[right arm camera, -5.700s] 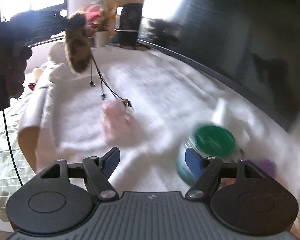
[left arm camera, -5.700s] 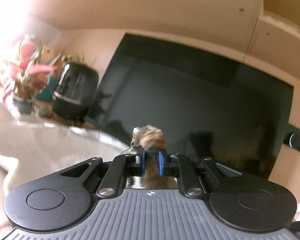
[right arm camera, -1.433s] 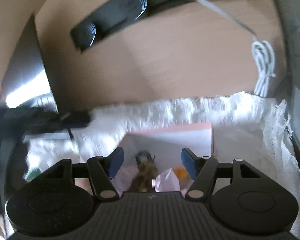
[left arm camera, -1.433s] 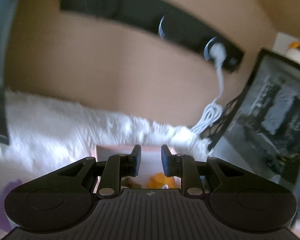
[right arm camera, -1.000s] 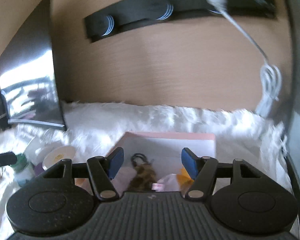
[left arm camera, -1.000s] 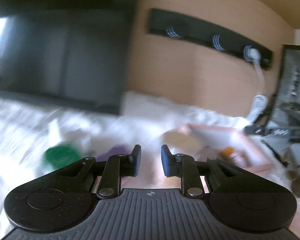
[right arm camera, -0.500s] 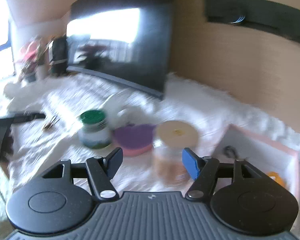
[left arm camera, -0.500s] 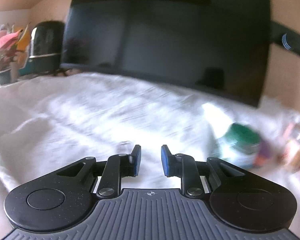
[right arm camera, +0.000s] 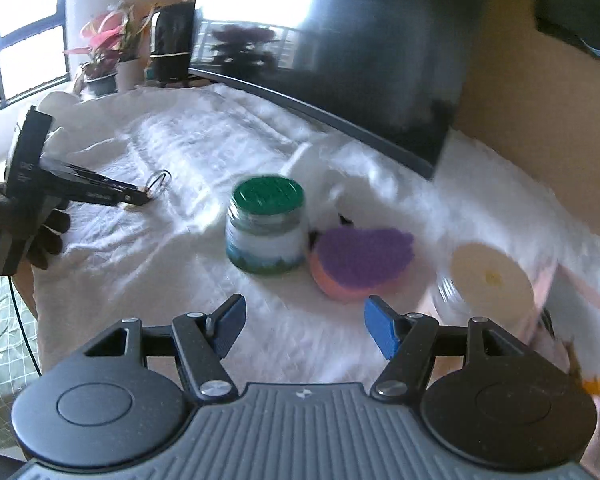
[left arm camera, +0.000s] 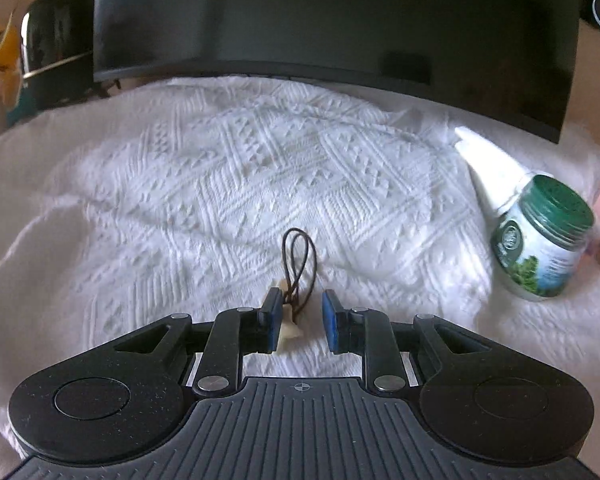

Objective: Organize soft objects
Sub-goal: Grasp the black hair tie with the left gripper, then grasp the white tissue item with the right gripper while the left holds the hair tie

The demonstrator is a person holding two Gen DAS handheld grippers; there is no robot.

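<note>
Your left claw (left arm camera: 298, 322) hangs low over the white cloth (left arm camera: 228, 184) on the table, its blue pads a little way apart. A small charm (left arm camera: 289, 326) with a dark cord loop (left arm camera: 298, 258) lies on the cloth between them, just beside the left pad; the pads do not press on it, and whether that pad touches it you cannot tell. From the right wrist view the same claw (right arm camera: 138, 199) shows from the side in your gloved hand (right arm camera: 40, 228), tips down at the cord.

Your right claw (right arm camera: 304, 326) is spread wide and holds nothing. Past its tips stands a green-lidded jar (right arm camera: 266, 224), upright on the cloth. Just to the jar's right lies a purple-topped sponge (right arm camera: 360, 264) with an orange underside, near the jar though whether they touch is blurred. Further right stands a jar with a cream lid (right arm camera: 490, 276), next to the pink tray (right arm camera: 588, 300) at the frame's edge; something orange (right arm camera: 598, 390) shows in the tray, too blurred to name.

In the left wrist view the green-lidded jar (left arm camera: 540, 240) stands well to the right of the charm, with a white bottle (left arm camera: 488, 168) lying behind it. A dark screen (left arm camera: 332, 20) stands along the back of the table, and a black appliance (left arm camera: 56, 40) and a plant (right arm camera: 108, 44) sit at its far left end.
</note>
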